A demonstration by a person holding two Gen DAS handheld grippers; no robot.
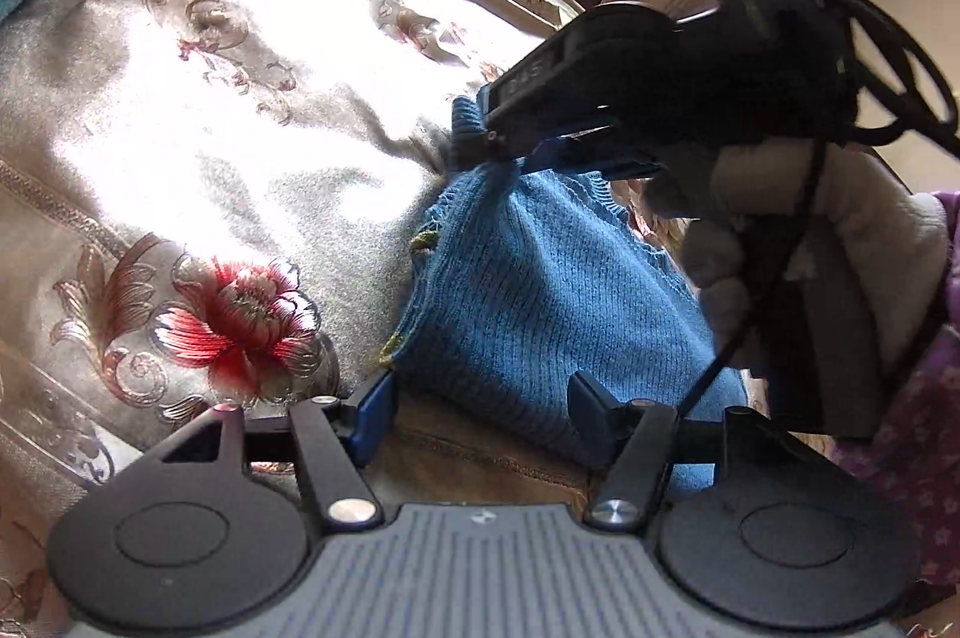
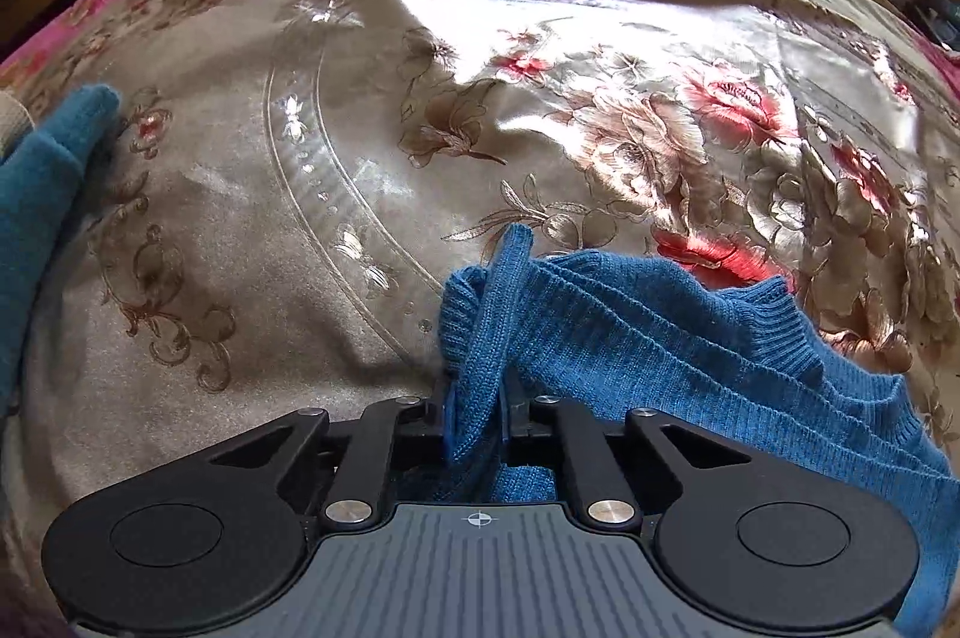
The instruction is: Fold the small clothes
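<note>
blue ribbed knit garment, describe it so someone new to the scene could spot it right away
On the shiny beige bedspread embroidered with red flowers, look at the near edge, by the two grippers. The medium-blue ribbed knit garment lies bunched there, one edge pinched in the right gripper. The other knit, a teal fuzzy piece, lies apart at the left, ungripped.

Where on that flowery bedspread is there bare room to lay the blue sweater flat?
The bedspread lies bare between the teal cloth at the left edge and the blue sweater. It is crowded near the sweater, where the right gripper pinches it and the left gripper straddles it.
</note>
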